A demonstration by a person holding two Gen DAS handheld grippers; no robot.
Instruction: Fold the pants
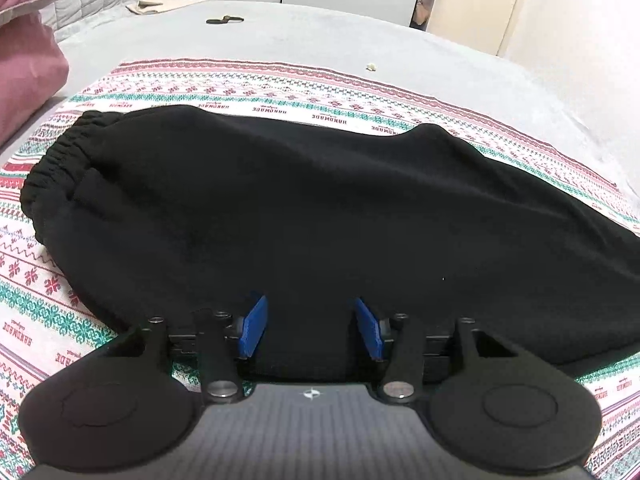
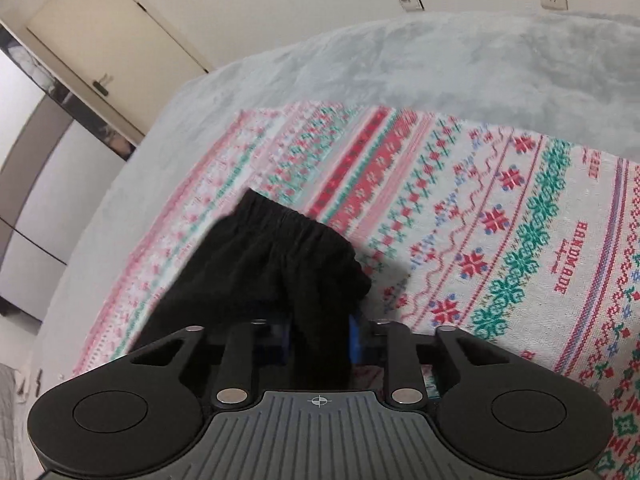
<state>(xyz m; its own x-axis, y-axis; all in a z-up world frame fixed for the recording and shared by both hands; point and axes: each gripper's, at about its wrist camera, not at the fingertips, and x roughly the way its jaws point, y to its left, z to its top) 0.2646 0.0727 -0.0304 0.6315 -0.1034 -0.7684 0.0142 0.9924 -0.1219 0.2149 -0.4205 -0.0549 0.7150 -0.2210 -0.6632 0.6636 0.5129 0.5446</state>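
Now, the black soft-knit pants [image 1: 280, 208] lie across the patterned red, green and white woven cloth [image 1: 36, 280] spread on the grey fleece-covered bed [image 1: 320, 36], elastic waistband to the left in the left wrist view. The left tool [image 1: 310, 326] sits at the near edge of the fabric, its blue pads [image 1: 254, 326] spread apart with black cloth lying between them, not pinched. Over on the right wrist view, the right tool [image 2: 320, 338] has its pads drawn in on a bunched fold of the pants [image 2: 276, 264], the gathered waistband lifted above the patterned cloth [image 2: 500, 220]. A pink pillow [image 1: 28, 60] sits at the far left.
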